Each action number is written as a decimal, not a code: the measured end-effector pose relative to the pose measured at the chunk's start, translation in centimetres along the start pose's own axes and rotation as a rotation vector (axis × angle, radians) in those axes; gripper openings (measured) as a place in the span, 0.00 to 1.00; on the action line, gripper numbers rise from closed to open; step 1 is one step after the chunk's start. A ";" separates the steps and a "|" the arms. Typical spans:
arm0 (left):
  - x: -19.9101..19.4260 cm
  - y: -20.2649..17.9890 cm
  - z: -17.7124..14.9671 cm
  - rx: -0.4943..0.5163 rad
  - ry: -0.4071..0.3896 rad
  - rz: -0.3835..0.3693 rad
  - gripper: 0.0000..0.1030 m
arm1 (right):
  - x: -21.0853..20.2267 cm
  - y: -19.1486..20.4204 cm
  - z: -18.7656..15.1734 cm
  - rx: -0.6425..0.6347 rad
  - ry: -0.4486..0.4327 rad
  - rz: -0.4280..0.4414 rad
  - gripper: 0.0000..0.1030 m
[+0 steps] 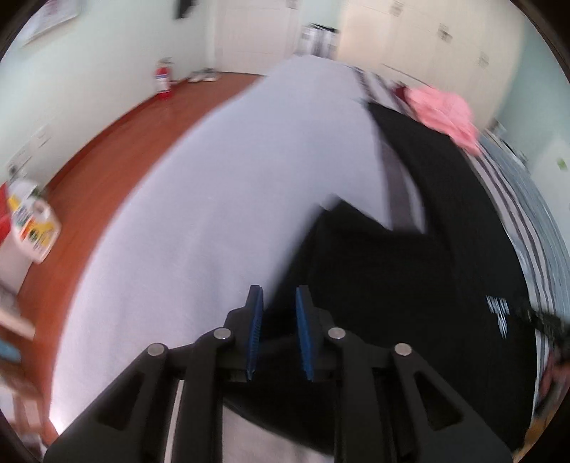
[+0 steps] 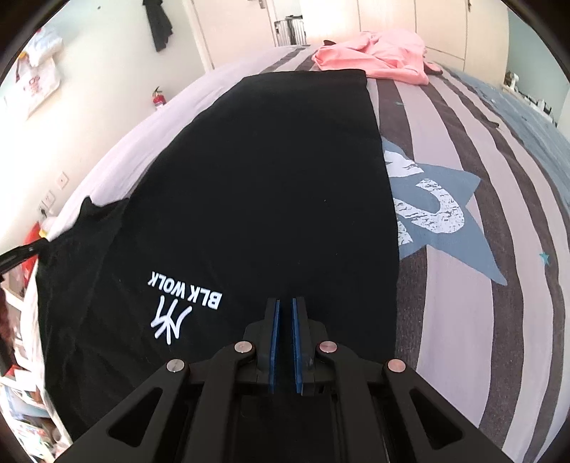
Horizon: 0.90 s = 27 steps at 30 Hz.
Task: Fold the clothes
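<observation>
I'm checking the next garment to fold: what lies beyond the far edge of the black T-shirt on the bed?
A crumpled pink garment lies on the striped bedspread just past the black T-shirt. What the pink heap covers cannot be seen.

One black shirt (image 2: 267, 178), one pink garment (image 2: 374, 57).

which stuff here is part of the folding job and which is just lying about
Job:
black t-shirt, spread on the bed
pink garment, crumpled beyond it, likely next
left gripper, at the shirt's edge
right gripper, over the shirt
striped bedcover, the work surface

Lying about:
fire extinguisher
shoes on the floor
dark garment hanging on the wall
suitcase
</observation>
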<state>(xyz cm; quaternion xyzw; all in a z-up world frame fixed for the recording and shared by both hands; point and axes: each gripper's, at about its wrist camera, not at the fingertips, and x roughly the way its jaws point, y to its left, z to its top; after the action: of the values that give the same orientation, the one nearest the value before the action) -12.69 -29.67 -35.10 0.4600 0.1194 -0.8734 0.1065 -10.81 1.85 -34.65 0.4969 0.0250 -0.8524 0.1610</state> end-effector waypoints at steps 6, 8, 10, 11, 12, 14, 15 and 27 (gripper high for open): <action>1.3 5.1 -2.0 -0.114 0.030 0.172 0.33 | -0.1 0.2 0.1 -0.022 0.020 -0.012 0.07; 1.0 7.7 -1.4 -0.209 0.011 0.282 0.37 | -0.2 0.3 0.2 -0.035 0.023 -0.016 0.06; 0.8 9.3 -1.0 -0.268 0.012 0.305 0.37 | -0.2 0.3 0.3 -0.036 0.022 -0.018 0.07; 0.6 9.5 -0.8 -0.274 0.009 0.296 0.37 | -0.3 0.2 0.4 -0.035 0.020 -0.019 0.07; 0.4 9.7 -0.5 -0.281 0.006 0.287 0.37 | -0.3 0.2 0.4 -0.034 0.018 -0.022 0.07; -1.3 8.7 -0.6 -0.218 -0.019 0.229 0.37 | -0.6 0.3 0.6 -0.027 0.010 -0.020 0.07; -2.4 8.0 -0.7 -0.175 -0.035 0.194 0.37 | -0.8 0.4 0.6 -0.022 0.005 -0.016 0.07; 1.5 2.6 0.0 -0.058 0.022 0.050 0.38 | -0.7 3.9 0.9 -0.070 0.005 0.060 0.07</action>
<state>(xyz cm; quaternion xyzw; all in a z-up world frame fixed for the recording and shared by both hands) -12.77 -32.26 -36.66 0.4690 0.1341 -0.8616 0.1400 -10.08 -1.84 -33.09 0.4937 0.0404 -0.8445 0.2037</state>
